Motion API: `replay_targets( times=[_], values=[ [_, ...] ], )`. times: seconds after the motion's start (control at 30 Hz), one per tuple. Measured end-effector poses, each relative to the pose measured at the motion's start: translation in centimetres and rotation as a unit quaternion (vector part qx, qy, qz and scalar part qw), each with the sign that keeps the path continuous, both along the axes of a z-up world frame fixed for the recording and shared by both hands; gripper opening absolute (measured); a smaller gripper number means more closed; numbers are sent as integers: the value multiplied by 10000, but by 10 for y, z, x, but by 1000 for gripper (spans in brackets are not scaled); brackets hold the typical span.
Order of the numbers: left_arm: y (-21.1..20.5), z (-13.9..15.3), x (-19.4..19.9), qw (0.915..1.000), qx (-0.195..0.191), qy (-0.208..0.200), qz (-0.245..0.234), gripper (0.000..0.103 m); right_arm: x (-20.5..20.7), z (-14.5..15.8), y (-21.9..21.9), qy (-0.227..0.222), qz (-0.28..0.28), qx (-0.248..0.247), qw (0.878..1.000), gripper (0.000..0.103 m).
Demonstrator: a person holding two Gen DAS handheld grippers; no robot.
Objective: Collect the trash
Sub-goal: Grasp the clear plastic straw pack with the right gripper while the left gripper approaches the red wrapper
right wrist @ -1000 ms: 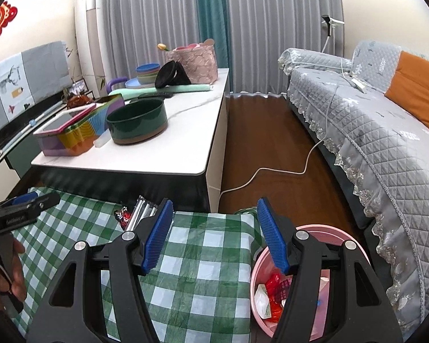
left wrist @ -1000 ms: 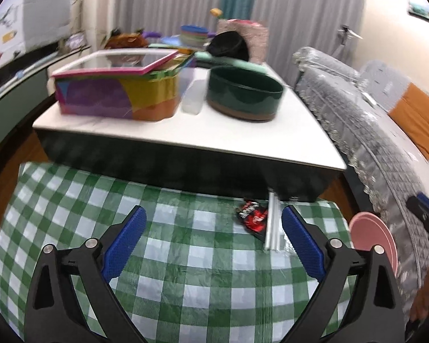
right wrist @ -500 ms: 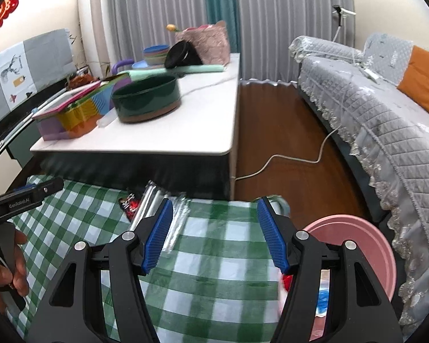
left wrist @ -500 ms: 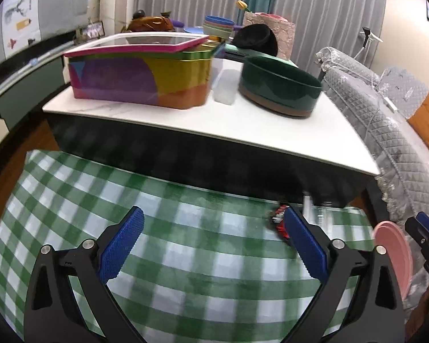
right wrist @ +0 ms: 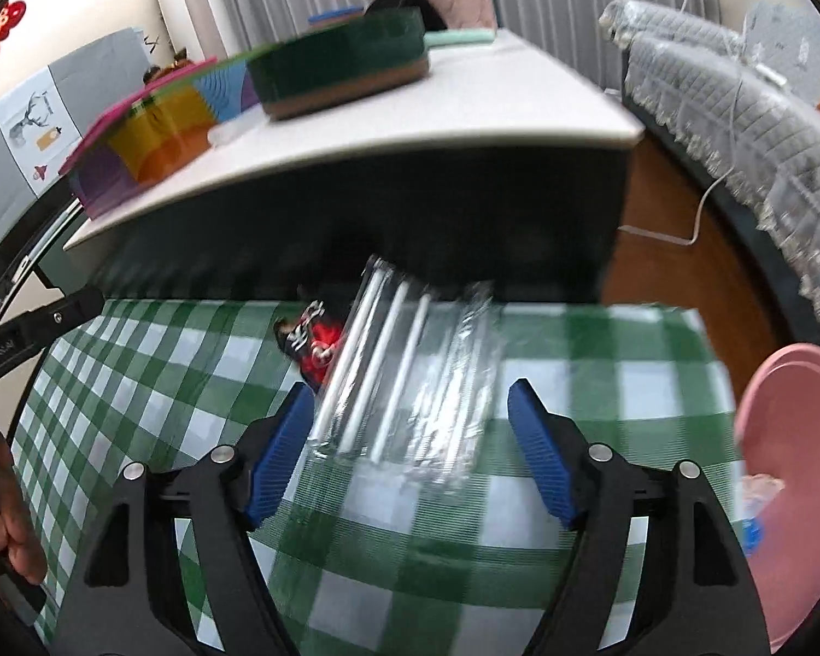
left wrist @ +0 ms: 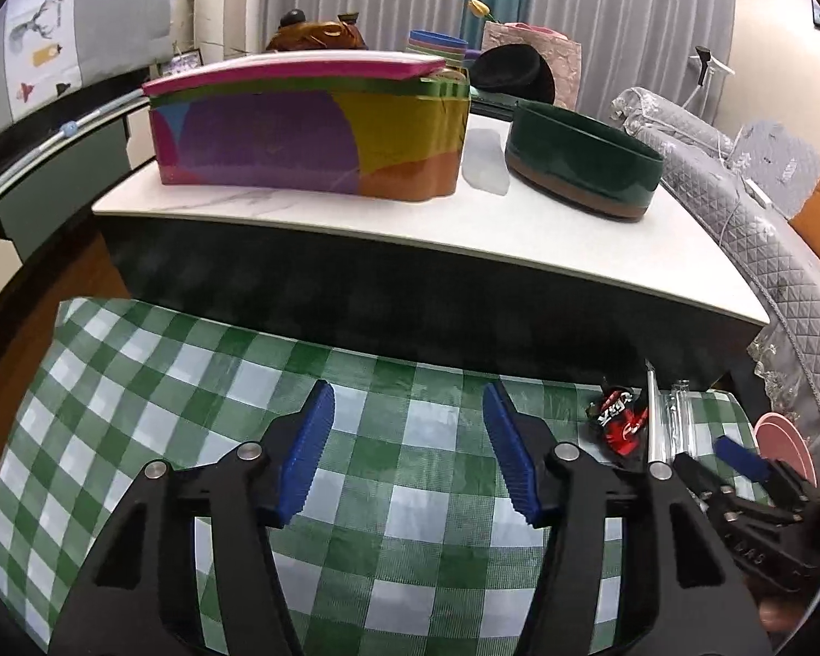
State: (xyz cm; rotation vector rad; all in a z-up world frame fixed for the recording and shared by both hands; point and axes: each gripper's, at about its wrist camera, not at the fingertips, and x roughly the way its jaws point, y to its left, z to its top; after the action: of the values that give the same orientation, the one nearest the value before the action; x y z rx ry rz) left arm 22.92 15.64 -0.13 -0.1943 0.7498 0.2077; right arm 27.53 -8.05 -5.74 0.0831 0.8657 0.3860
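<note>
A clear plastic wrapper with silver strips (right wrist: 410,377) lies on the green checked cloth (right wrist: 454,536), with a red and black snack wrapper (right wrist: 314,341) just left of it. My right gripper (right wrist: 407,448) is open, its blue pads either side of the clear wrapper's near end, not closed on it. In the left wrist view the clear wrapper (left wrist: 669,421) and the red wrapper (left wrist: 618,421) lie at the right. My left gripper (left wrist: 410,454) is open and empty over bare cloth, left of both. The pink bin (right wrist: 792,470) stands at the right.
A white-topped low table (left wrist: 410,218) rises right behind the cloth, holding a multicoloured box (left wrist: 306,131) and a dark green bowl (left wrist: 579,164). A grey quilted sofa (right wrist: 738,104) runs along the right. A white cable (right wrist: 678,229) lies on the wood floor.
My right gripper has swung left from the pink bin and dropped down to the clear wrapper. My left gripper has moved left and lower, and its jaws have narrowed.
</note>
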Motion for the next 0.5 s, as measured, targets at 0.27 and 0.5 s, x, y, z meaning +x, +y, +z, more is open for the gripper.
replay_targets(
  times=[0.27,0.5],
  values=[
    [-5,-10,7,9988,-298,-51,-378,55,6,-14,11,143,-66,-213,9996,57],
    [-27,-26,22,9956,-603,-23,-713,56,4,-15,-4,168,-251,-144,9994,12]
  ],
)
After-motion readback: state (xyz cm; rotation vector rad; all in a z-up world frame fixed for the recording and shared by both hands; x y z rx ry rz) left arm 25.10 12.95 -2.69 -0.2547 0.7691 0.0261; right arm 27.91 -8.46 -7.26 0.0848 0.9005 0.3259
